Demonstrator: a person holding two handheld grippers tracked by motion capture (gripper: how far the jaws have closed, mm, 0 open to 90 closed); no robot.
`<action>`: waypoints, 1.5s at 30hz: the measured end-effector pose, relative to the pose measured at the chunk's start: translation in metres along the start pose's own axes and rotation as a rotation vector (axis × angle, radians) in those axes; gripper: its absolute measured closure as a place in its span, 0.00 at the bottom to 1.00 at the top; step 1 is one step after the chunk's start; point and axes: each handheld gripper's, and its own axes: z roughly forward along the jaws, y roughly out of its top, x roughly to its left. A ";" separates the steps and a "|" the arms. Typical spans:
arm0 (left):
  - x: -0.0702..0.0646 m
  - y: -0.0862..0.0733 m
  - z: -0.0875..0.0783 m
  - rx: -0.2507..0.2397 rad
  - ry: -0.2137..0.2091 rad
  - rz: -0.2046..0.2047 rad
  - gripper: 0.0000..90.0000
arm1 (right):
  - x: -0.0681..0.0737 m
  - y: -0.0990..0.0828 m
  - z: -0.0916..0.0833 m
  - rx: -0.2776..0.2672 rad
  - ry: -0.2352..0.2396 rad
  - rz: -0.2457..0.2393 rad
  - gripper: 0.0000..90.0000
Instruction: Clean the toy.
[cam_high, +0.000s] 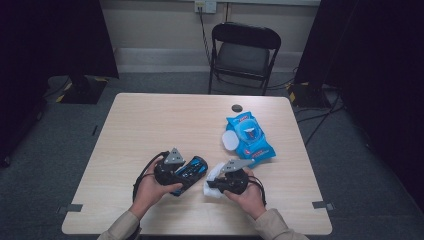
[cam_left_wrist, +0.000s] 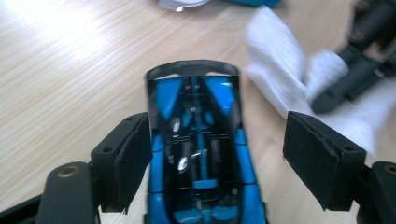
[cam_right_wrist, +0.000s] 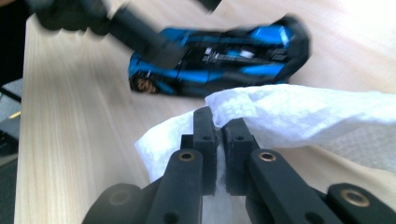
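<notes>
A blue and black toy car (cam_high: 192, 170) lies on the table in front of the person. My left gripper (cam_high: 183, 177) stands open around it: in the left gripper view the car (cam_left_wrist: 201, 154) sits between the jaws, close to the left pad (cam_left_wrist: 133, 158) and well apart from the right pad (cam_left_wrist: 317, 158). My right gripper (cam_high: 209, 186) is shut on a white wipe (cam_high: 213, 175), just right of the car. In the right gripper view the wipe (cam_right_wrist: 303, 112) is pinched at the fingertips (cam_right_wrist: 218, 121), with the car (cam_right_wrist: 219, 58) lying beyond.
A blue pack of wipes (cam_high: 250, 137) with its white lid (cam_high: 231, 141) flipped open lies right of centre on the wooden table (cam_high: 150, 125). A small dark round thing (cam_high: 237, 108) sits near the far edge. A black folding chair (cam_high: 245, 50) stands behind the table.
</notes>
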 end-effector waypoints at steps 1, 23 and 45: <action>0.000 0.000 0.000 0.000 0.000 0.000 0.24 | 0.000 0.000 0.000 0.000 0.000 0.000 0.96; -0.021 0.001 0.011 -0.062 -0.142 -0.007 0.49 | -0.001 0.035 0.008 -0.053 -0.016 0.008 0.95; 0.035 -0.030 -0.070 -0.094 0.038 -0.163 0.90 | -0.007 0.048 0.016 -0.118 -0.041 0.018 0.38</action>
